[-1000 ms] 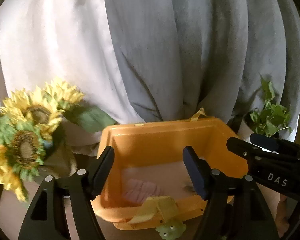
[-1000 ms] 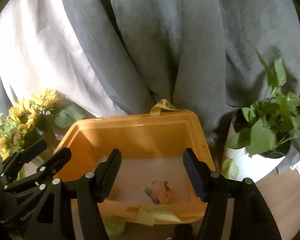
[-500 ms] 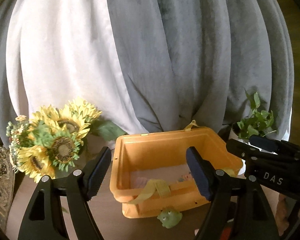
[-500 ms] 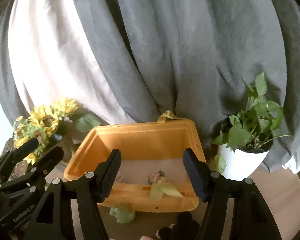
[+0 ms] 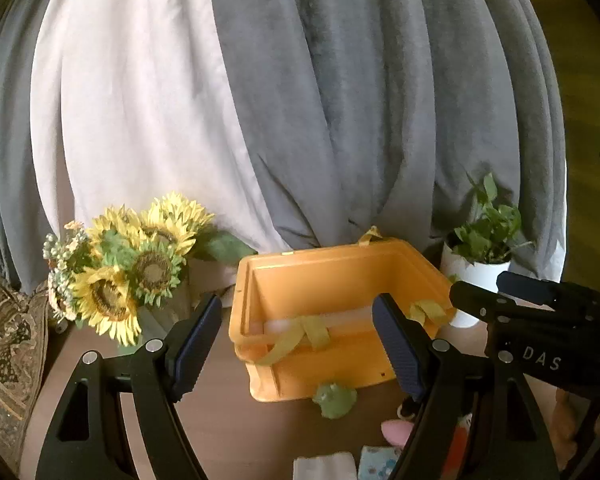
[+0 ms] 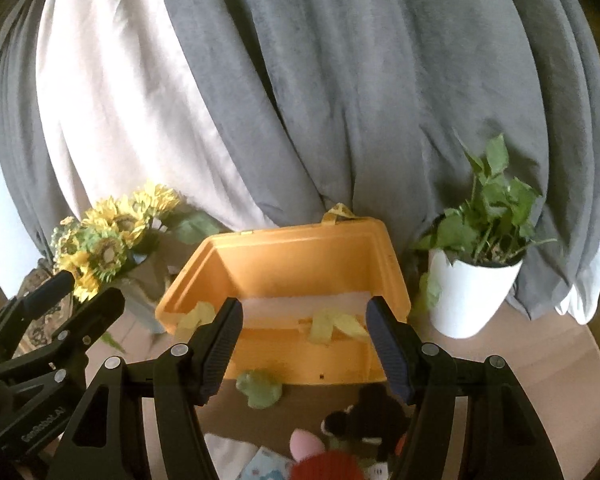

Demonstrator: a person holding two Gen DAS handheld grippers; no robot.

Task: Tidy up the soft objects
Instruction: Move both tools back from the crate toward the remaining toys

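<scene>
Grey + white curtains (image 5: 340, 120) behind, brown table (image 5: 228, 420) in front. Orange bin (image 5: 340, 280) sits mid-table w/ yellow-green straps (image 5: 300, 332) draped over its near rim.

Both tongs wide, nothing held: left tongs (image 5: 296, 344), right tongs (image 6: 304, 344), both hovering short of the bin's near wall.

Task items: green frog plush (image 6: 260, 390) on table touching the bin's front wall. Nearer the cam a pile: black plush (image 6: 364, 412), pink soft thing (image 6: 306, 442), red knit piece (image 6: 328, 466), white cloth (image 5: 324, 466), patterned cloth (image 5: 376, 462). Bin contents can't be seen from this angle.

Step, my read: pick next soft item and drop it in the bin. Frog is the easy one, isolated. Come down from above, jaws straddling its body, squeeze mid-body not a limb, lift clear of rim before moving fwd.

Obstacles: straps on rim could snag the tongs or the plush on entry. Sunflower bouquet (image 5: 128, 272) left of bin, potted plant in white pot (image 6: 476, 280) right, both near enough to clip on a wide swing. Tongs sit close side by side, so move one at a time.
</scene>
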